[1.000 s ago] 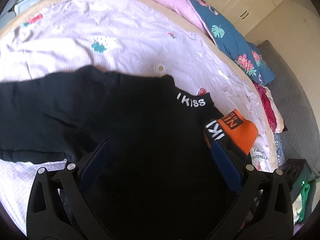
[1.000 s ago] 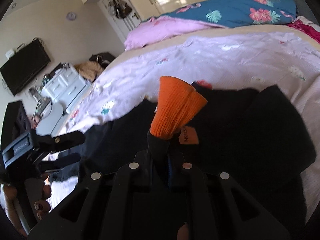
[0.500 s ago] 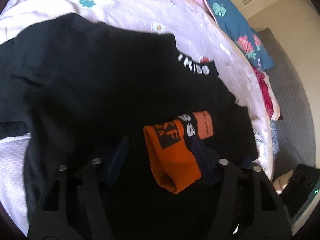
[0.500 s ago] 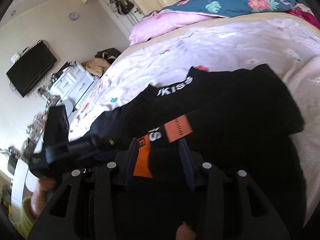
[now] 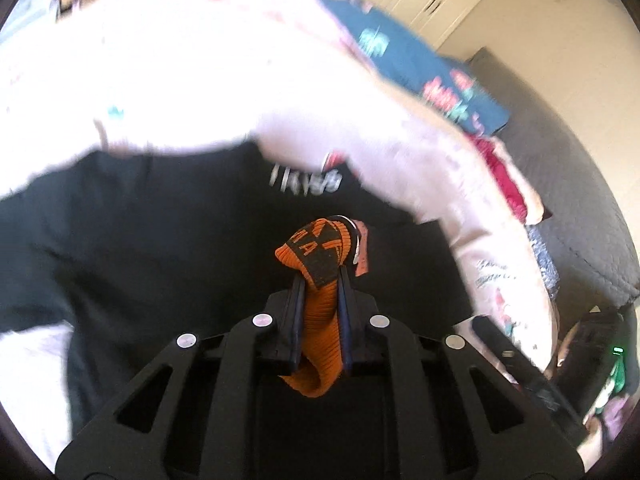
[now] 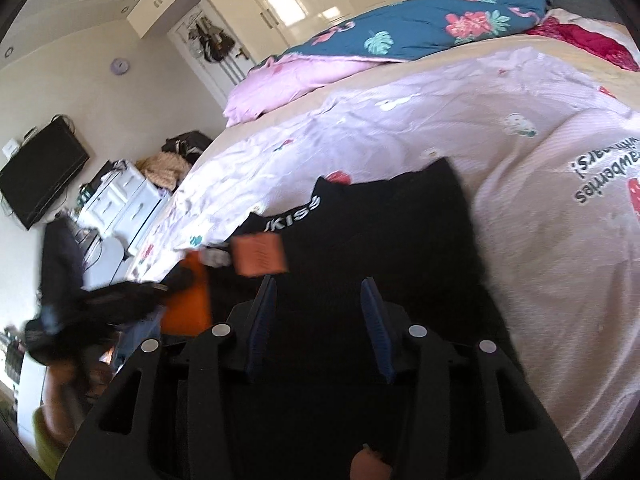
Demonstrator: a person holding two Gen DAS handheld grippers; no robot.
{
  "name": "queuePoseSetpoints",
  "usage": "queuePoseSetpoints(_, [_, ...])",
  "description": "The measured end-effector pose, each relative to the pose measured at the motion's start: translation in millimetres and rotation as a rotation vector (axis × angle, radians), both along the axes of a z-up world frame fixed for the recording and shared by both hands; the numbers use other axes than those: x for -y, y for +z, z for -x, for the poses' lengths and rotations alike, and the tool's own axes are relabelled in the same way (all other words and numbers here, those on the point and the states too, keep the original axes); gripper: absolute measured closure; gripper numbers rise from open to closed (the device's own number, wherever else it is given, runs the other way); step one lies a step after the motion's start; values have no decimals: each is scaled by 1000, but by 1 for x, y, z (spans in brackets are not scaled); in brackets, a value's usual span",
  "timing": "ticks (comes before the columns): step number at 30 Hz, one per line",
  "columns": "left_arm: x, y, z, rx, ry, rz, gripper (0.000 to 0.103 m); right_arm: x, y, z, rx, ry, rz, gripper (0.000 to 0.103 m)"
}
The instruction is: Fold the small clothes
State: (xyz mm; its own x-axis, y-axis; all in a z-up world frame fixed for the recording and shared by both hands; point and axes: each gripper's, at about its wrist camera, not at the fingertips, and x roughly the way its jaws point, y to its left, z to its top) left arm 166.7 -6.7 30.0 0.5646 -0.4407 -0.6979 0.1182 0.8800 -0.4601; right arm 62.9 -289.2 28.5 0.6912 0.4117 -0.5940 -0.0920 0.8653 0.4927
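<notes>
Pinching the orange cuff (image 5: 320,320) of the black sweater (image 5: 160,248) tight between its blue-padded fingers (image 5: 295,320), the left gripper (image 5: 320,292) holds that ribbed end lifted above the garment, which lies spread on the pale pink bedsheet (image 6: 420,128) with its white-lettered collar (image 6: 294,216) pointing up the bed. Over on the right, the right gripper (image 6: 318,320) hovers just above the dark fabric with its fingers spread apart and nothing between them, while an orange tag (image 6: 260,255) shows just beyond its left finger, and a blue floral quilt (image 6: 420,32) sits bunched at the far edge of the bed.
</notes>
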Motion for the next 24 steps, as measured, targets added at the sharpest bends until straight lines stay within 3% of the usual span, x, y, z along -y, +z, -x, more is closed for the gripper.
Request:
queuePoseSetpoints(5, [-20,32,11,80,23,-2,96,3,-1,-3,-6,-18,19,60])
queuePoseSetpoints(15, [-54,-12,1,-34,106,-77,96,-16,-17,-17,-65,-15,141,60])
queuePoseSetpoints(24, [-69,-20,4,-33,156,-151,96,-41,-24,-36,-71,10,251,55])
